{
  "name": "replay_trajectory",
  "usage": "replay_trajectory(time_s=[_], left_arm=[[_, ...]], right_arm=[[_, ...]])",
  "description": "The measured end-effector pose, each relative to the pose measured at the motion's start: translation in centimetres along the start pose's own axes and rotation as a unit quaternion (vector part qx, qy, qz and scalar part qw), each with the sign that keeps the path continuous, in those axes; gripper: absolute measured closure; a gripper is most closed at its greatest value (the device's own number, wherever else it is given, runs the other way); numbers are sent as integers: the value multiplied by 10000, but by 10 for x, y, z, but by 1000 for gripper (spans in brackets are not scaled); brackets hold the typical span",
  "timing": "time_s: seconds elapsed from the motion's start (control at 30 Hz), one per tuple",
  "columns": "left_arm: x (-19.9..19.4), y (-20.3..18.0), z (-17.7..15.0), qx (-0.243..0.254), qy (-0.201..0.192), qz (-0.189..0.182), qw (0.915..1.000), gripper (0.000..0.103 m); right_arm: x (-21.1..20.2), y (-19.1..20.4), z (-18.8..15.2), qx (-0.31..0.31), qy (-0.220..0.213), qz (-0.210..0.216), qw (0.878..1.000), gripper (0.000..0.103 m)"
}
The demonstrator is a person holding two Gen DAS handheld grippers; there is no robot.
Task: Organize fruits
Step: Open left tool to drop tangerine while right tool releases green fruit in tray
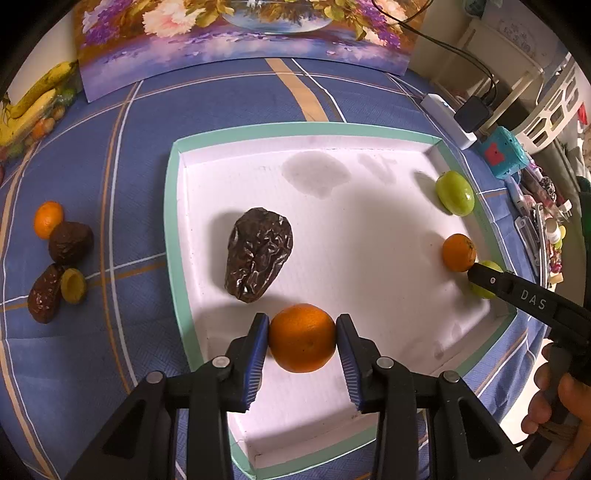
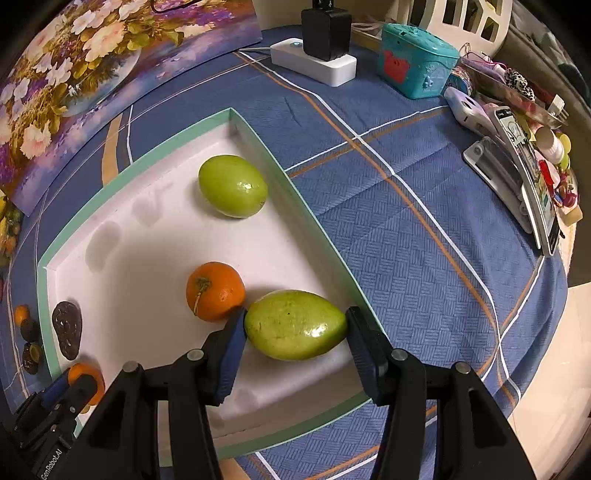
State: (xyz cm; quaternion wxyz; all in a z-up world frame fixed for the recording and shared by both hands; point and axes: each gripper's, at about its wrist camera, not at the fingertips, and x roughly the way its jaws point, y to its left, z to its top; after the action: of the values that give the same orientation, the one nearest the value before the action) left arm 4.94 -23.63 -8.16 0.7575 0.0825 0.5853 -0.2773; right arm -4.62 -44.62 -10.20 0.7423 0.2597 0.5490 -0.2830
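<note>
A white tray with a mint rim [image 1: 173,192] lies on the blue cloth; it also shows in the right wrist view [image 2: 258,133]. My left gripper [image 1: 302,338] is shut on an orange [image 1: 302,341] just above the tray's near part. A wrinkled dark fruit [image 1: 258,254] lies in the tray ahead of it. My right gripper [image 2: 295,326] is shut on a green fruit [image 2: 295,325] at the tray's right edge, touching a small orange [image 2: 215,291]. Another green fruit [image 2: 232,185] lies farther back in the tray.
Left of the tray on the cloth lie a small orange [image 1: 48,218], two dark fruits [image 1: 70,242] and a halved fruit [image 1: 73,285]. A floral painting [image 1: 240,33] stands behind. A power strip [image 2: 314,64], a teal box [image 2: 417,59] and clutter [image 2: 517,166] sit right.
</note>
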Motion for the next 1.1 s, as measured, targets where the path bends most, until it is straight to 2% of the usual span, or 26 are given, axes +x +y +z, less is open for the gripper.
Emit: replay_trajectory(time_s=[0.4,0.5,0.8,0.9,1.1], left_arm=[[-2,-1,1,24,18,0,10000,61],[-4,-1,0,30,-25,-5,10000,53],[-15,-1,2,58,-177,14,9998,49],[-25,1,4,39,-342,79,9994,43],[-37,14,9,-176,-552,324,9978,29]], right_arm=[[-3,1,1,-75,-53,7,10000,47],[-5,2,1,-70,-77,34,9999,47],[-7,5,2,-143,-167,25,9998,45],[-11,5,3,-149,-230,45,9996,41],[-17,5,5,-169,-354,81,9992,41]])
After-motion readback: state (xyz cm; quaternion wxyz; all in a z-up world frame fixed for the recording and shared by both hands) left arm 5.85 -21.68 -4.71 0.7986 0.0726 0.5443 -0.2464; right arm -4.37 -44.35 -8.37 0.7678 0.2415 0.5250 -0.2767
